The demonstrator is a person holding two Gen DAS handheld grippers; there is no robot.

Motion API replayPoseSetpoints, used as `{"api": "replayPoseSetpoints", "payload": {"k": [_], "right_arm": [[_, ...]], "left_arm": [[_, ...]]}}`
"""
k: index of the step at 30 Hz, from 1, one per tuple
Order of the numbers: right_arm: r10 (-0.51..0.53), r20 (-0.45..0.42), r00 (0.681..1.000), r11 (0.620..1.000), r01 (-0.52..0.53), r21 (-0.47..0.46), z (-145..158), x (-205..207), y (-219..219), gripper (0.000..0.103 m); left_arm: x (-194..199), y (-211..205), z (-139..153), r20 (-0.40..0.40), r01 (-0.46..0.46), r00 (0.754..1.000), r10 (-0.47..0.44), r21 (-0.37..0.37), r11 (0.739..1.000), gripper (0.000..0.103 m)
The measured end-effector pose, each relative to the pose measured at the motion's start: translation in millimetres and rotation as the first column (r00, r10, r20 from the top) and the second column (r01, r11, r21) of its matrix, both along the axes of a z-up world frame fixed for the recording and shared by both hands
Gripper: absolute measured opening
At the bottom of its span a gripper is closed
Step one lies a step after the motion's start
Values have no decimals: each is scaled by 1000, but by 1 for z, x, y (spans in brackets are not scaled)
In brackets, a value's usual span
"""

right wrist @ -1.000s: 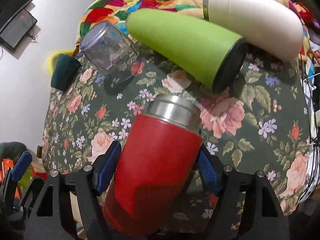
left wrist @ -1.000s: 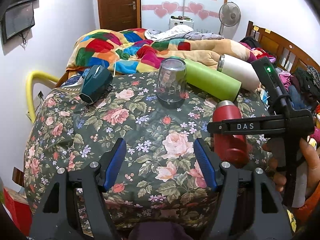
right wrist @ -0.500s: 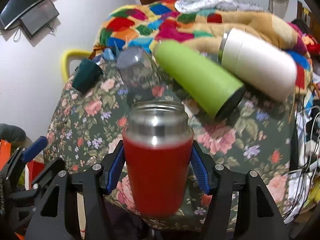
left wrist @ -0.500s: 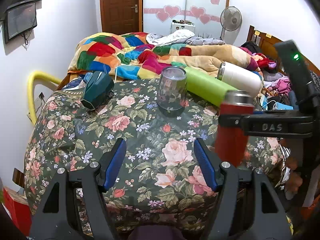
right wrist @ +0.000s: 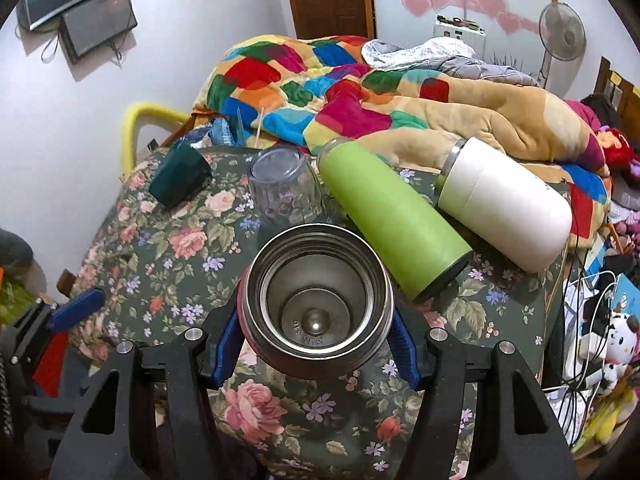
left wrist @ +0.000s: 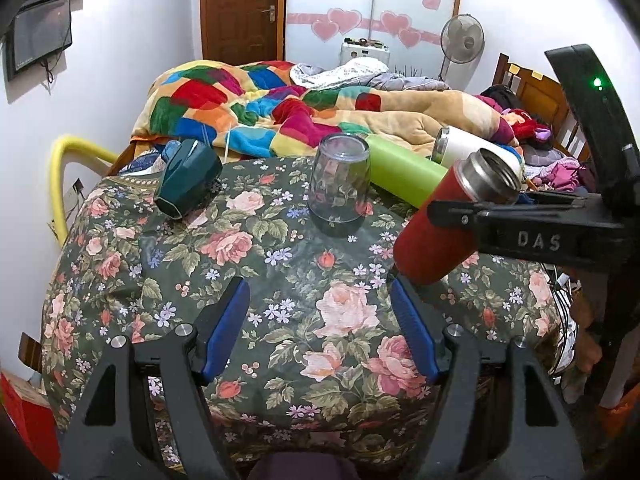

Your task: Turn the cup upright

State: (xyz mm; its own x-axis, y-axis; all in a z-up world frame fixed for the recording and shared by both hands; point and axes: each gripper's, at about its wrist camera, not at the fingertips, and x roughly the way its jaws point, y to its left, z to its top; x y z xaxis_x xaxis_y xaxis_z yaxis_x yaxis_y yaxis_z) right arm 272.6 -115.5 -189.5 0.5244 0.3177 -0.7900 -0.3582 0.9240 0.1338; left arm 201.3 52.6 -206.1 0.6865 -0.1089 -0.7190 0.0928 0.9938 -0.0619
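Observation:
My right gripper (right wrist: pixel 316 344) is shut on a red steel-lined cup (right wrist: pixel 318 304), whose open mouth faces the right wrist camera. In the left wrist view the red cup (left wrist: pixel 440 224) hangs tilted above the table's right side, mouth up and to the right, held by the right gripper (left wrist: pixel 452 216). My left gripper (left wrist: pixel 320 328) is open and empty over the near part of the floral table (left wrist: pixel 240 280). A clear glass (left wrist: pixel 339 184) stands mouth down mid-table. A dark green cup (left wrist: pixel 186 184), a lime green bottle (right wrist: pixel 392 224) and a white bottle (right wrist: pixel 504 204) lie on their sides.
A bed with a patchwork quilt (left wrist: pixel 260 108) stands right behind the table. A yellow chair back (left wrist: pixel 60 184) is at the left. Cables and toys (right wrist: pixel 600 320) lie off the table's right edge. A person's hand (left wrist: pixel 588 344) holds the right gripper.
The right gripper lifted the red cup off the table and turned it from lying flat to mouth-up, now tipped so its opening faces the right wrist camera. The left gripper barely moved.

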Motion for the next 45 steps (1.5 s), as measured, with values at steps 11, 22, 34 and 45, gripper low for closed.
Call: {"api": "replayPoseSetpoints", "payload": {"k": [11, 22, 34, 45], "right_arm": [[36, -24, 999, 997, -37, -61, -13, -2, 14, 60], [36, 50, 998, 999, -36, -10, 24, -33, 2, 71], [-80, 434, 897, 988, 14, 152, 156, -139, -54, 71], [-139, 654, 744, 979, 4, 204, 199, -229, -64, 78]], "left_arm": [[0, 7, -7, -24, -15, 1000, 15, -14, 1000, 72], [-15, 4, 30, 44, -5, 999, 7, -50, 999, 72], [-106, -13, 166, 434, 34, 901, -3, -64, 997, 72], [-189, -30, 209, 622, -20, 782, 42, -43, 999, 88]]}}
